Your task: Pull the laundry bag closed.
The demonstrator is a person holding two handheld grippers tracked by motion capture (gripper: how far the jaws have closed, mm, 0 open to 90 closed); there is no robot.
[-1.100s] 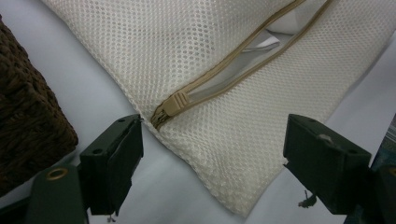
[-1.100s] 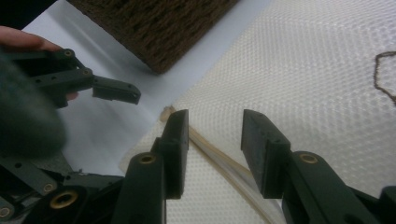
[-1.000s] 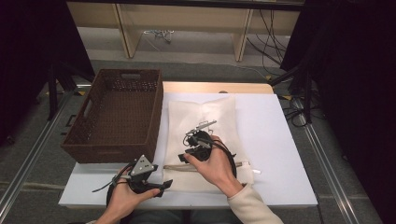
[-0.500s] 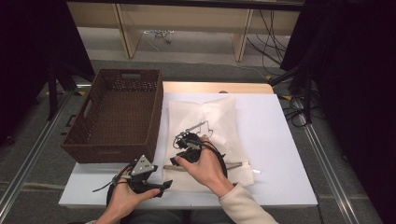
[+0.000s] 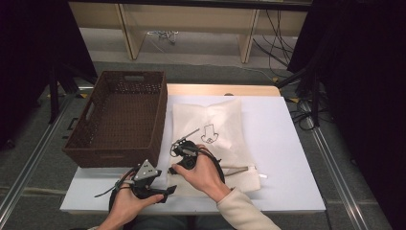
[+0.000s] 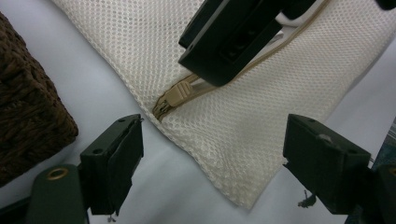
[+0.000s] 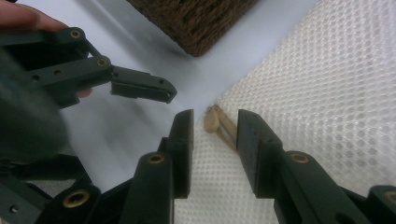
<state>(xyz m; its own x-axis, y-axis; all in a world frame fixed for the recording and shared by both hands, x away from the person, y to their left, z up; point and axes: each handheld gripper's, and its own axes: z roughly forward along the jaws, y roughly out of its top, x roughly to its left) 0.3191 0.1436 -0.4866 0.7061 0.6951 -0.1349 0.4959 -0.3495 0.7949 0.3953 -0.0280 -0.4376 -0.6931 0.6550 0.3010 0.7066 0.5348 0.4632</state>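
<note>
At the table's near left edge, your left gripper (image 5: 165, 191) lies level, jaws wide apart, beside the dark woven wicker basket (image 5: 119, 120). Your right gripper (image 7: 215, 133), jaws just closing, straddles without pinching the tan zipper pull (image 7: 212, 119) at the white mesh laundry bag's (image 5: 225, 134) corner.

I see a cream mesh cloth bag (image 6: 261, 121) with a tan plastic zip pull (image 6: 179, 94), a rough woven wicker basket (image 5: 119, 120), and matt black plastic jaws.
</note>
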